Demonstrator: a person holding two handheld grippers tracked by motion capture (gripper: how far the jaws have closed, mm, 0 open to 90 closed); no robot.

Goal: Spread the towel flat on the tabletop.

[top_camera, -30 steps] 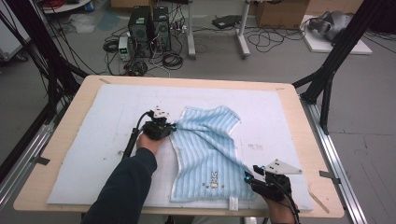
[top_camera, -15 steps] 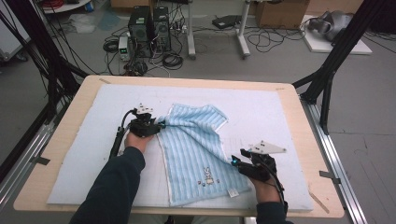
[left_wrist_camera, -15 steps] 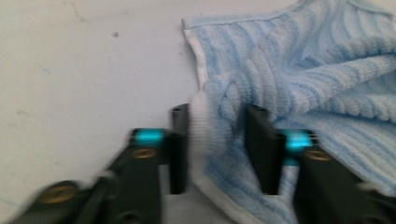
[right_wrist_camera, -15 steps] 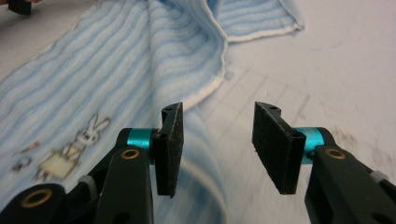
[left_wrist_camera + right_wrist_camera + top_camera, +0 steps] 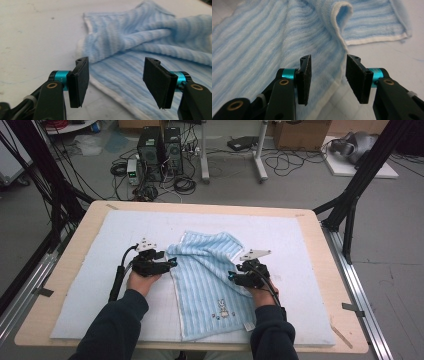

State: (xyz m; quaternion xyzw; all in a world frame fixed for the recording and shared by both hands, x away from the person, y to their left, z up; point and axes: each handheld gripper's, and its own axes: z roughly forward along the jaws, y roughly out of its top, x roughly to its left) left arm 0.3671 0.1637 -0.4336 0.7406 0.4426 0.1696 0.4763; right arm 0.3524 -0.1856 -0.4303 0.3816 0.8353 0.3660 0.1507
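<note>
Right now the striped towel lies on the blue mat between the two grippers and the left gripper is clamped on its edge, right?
Not quite. The left gripper is open, its jaws apart with nothing pinched; the left gripper view shows it. They have just been opening. The towel does lie on the mat between the two grippers.

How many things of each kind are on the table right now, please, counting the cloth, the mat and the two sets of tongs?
Light blue striped towel: 1
Pale blue mat covering the table: 1
Hand-held tongs: 2, the left tongs and the right tongs, both open at the towel's edges with nothing gripped
Total: 4
</note>
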